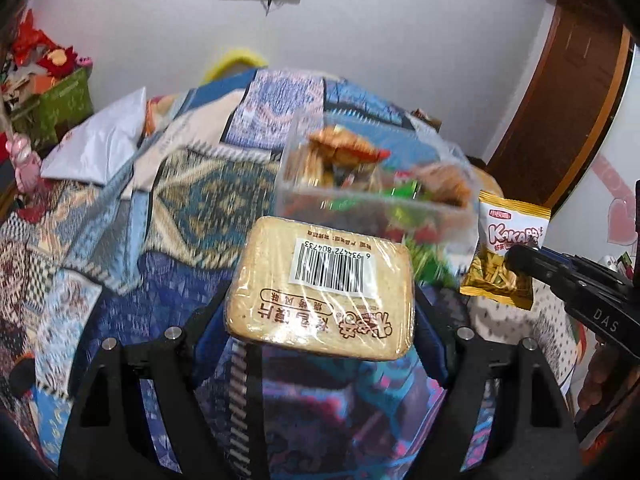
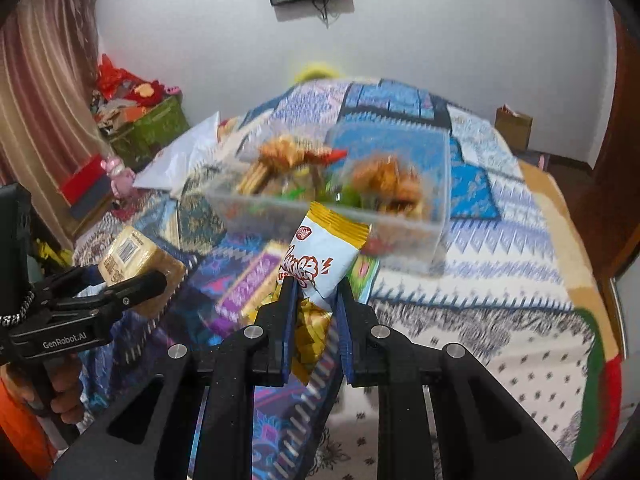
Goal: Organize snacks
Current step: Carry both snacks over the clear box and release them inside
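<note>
My left gripper (image 1: 320, 304) is shut on a clear-wrapped pack of tan toast slices (image 1: 320, 284), barcode side up, held above the bed. The right wrist view shows that pack (image 2: 136, 256) at the left, in the left gripper (image 2: 132, 280). My right gripper (image 2: 316, 292) is shut on the lower part of a white and gold chips bag (image 2: 324, 256), which stands upright between the blue pads. In the left wrist view the chips bag (image 1: 508, 248) hangs at the right from the right gripper (image 1: 520, 258). Beyond both stands a clear plastic box (image 2: 400, 232) (image 1: 304, 204) with several snacks in it.
A patchwork bedspread (image 2: 480, 240) covers the bed. A purple pack (image 2: 248, 288) and a green one (image 2: 368, 276) lie in front of the box. A white bag (image 1: 100, 140) lies at the far left, a green crate (image 2: 160, 128) and a curtain beyond. A brown paper bag (image 2: 514, 128) stands far right.
</note>
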Action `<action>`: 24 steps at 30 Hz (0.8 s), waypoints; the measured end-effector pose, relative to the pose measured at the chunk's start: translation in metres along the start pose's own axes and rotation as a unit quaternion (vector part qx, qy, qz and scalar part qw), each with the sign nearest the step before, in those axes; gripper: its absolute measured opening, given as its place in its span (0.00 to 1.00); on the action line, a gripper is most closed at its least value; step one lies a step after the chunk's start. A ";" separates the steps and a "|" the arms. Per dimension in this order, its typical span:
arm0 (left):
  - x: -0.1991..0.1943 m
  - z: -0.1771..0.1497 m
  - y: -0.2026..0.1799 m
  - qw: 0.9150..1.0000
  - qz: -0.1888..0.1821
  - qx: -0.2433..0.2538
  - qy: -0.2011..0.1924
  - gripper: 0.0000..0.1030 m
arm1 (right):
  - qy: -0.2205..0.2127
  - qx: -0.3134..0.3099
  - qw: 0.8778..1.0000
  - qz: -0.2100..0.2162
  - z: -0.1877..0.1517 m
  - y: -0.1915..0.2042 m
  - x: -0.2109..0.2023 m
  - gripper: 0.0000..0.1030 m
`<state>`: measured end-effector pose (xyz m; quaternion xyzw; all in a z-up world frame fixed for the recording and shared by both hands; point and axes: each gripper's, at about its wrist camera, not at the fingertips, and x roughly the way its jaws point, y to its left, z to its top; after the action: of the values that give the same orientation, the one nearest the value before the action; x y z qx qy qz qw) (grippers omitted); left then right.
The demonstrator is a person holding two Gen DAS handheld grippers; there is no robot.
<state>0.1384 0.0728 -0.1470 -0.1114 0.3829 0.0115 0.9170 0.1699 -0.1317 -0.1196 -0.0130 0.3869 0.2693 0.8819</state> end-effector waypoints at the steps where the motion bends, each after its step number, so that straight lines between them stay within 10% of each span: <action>1: 0.000 0.006 -0.002 1.000 -0.002 0.000 -0.005 0.77 | -0.007 -0.001 1.000 -0.002 0.004 0.000 -0.002 0.16; 24: 0.075 0.094 -0.018 0.999 0.004 0.019 -0.026 0.77 | -0.035 -0.010 0.999 -0.015 0.081 -0.009 0.050 0.16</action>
<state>0.2591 0.0699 -0.1325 -0.0915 0.3598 0.0108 0.9285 0.2565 -0.0973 -0.0990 -0.0183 0.3525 0.2602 0.8987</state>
